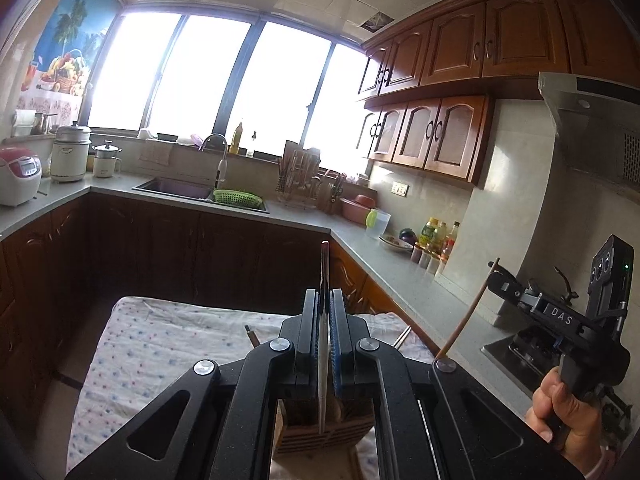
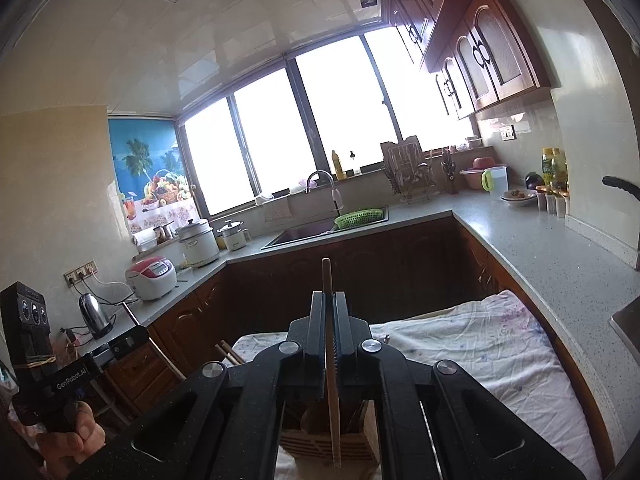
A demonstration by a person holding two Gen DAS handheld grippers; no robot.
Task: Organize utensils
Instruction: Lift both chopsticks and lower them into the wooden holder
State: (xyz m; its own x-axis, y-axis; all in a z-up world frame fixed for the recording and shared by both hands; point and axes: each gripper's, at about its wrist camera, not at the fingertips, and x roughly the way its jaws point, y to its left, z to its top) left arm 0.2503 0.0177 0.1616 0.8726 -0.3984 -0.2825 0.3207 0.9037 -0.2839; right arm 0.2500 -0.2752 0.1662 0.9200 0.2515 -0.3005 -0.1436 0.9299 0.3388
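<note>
Holding one slim utensil apiece, both grippers hang above a slatted wooden holder (image 1: 322, 432) that stands on a cloth-covered desk (image 1: 160, 352); the left gripper (image 1: 325, 344) has its fingers (image 1: 310, 332) clamped on a pale, white-shafted chopstick with a dark reddish tip (image 1: 324, 276), kept nearly upright so that its lower end points into the holder's open top; whether that end already sits inside a slot I cannot tell, since the gripper body hides the rim. The right gripper (image 2: 331, 344) has its fingers (image 2: 317, 336) pressed together on a plain wooden chopstick (image 2: 330, 360), likewise upright with its lower end over the same holder; seen from the left camera, that stick slants down toward the holder, which suggests the two are being fed in side by side. The vertical hold looks deliberate: a long thin stick drops cleanly into a narrow compartment only when aligned with it. A few more sticks (image 2: 228, 351) lie on the cloth beyond the holder, so the sorting appears unfinished; the likely risk is a tip catching on a divider.
</note>
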